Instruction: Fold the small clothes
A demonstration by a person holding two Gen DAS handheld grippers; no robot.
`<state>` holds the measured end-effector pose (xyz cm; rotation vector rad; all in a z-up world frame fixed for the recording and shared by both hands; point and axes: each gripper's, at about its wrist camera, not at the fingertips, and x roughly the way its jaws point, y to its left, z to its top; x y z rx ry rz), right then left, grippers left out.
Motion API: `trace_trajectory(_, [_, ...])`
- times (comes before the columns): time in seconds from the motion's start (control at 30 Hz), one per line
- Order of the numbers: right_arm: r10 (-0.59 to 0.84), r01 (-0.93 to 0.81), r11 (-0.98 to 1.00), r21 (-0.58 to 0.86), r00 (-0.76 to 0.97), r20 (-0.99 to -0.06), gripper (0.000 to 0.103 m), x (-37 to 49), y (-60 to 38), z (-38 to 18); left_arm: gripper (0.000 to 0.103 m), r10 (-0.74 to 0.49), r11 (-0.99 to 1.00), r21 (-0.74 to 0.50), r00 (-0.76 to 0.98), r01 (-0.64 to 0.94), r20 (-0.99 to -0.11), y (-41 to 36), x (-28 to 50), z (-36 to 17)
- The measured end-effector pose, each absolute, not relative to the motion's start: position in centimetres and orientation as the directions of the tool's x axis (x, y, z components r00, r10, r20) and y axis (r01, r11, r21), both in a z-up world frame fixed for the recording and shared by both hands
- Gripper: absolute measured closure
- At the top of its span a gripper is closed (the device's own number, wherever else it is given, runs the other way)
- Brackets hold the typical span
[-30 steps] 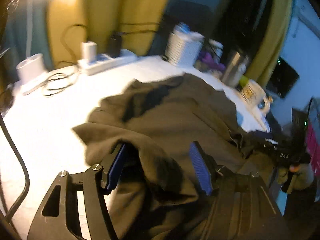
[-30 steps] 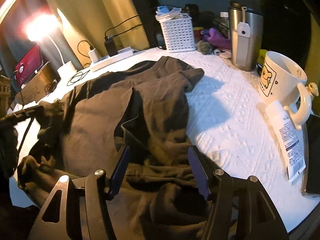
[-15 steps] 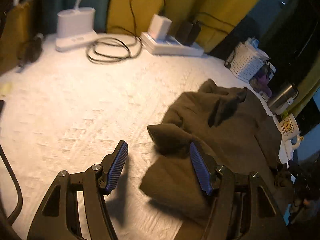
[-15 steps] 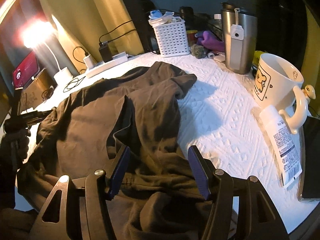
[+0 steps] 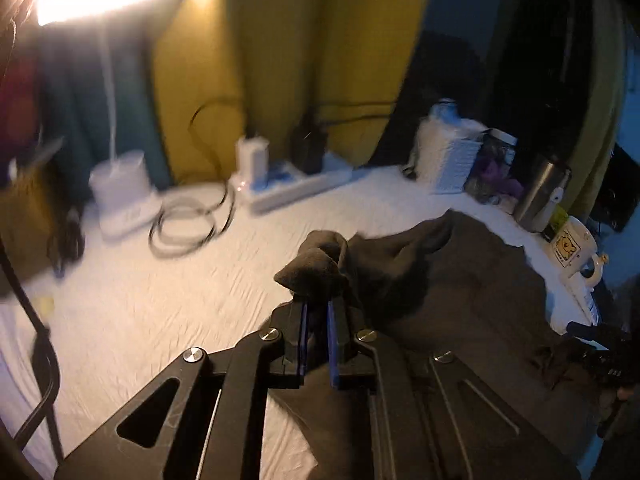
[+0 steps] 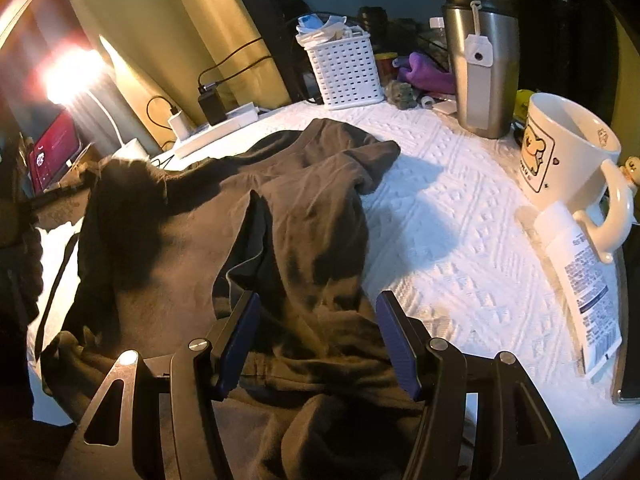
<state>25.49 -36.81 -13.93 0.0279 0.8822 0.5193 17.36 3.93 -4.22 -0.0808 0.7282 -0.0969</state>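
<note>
A dark brown garment [image 6: 288,216] lies crumpled on the white textured table cover [image 6: 452,240]. In the left wrist view the garment [image 5: 460,292] spreads to the right. My left gripper [image 5: 316,312] is shut on a bunched edge of it and holds that edge lifted above the table. In the right wrist view that lifted part shows at the far left. My right gripper [image 6: 318,340] is open, its blue pads on either side of a fold at the garment's near end, not closed on it.
At the back stand a white perforated basket [image 6: 346,70], a steel tumbler [image 6: 482,64], a power strip with chargers [image 6: 216,128] and a lit desk lamp [image 5: 120,184]. A cartoon mug [image 6: 568,148], a white tube [image 6: 584,284] and a phone sit at the right edge. Coiled cable [image 5: 188,224] lies left.
My left gripper was open beside the garment's edge; it has closed on that edge and lifted it. The right gripper stays open over the garment's near end.
</note>
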Motion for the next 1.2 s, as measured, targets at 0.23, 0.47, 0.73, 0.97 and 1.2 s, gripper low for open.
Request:
trace_trajectory(0.23, [0.443, -0.407, 0.881, 0.242, 0.527, -0.725, 0.04, 25.4, -37.2, -13.8, 0.082, -0.303, 0.95, -0.197, 0.563, 0.241, -0.769, -2.8, 21.5, -7.0])
trace_trajectory(0.47, [0.423, -0.381, 0.894, 0.238, 0.538, -0.729, 0.04, 25.0, -38.1, -13.9, 0.041, -0.293, 0.956, -0.228, 0.588, 0.184, -0.754, 0.2, 18.3, -6.9])
trace_trajectory(0.73, [0.436, -0.412, 0.881, 0.231, 0.522, -0.733, 0.04, 24.9, -35.9, -14.0, 0.038, -0.289, 0.957, -0.259, 0.543, 0.133, -0.789, 2.2, 15.7, -10.1])
trace_trajectory(0.97, [0.428, -0.413, 0.884, 0.22, 0.521, -0.739, 0.04, 24.1, -35.5, -13.7, 0.05, -0.359, 0.933, -0.275, 0.543, 0.232, -0.759, -1.0, 14.7, -10.3])
trace_trajectory(1.2, [0.416, -0.399, 0.891, 0.217, 0.524, -0.743, 0.04, 23.6, -35.8, -13.8, 0.052, -0.462, 0.88, -0.317, 0.482, 0.353, -0.745, -4.7, 12.7, -10.4])
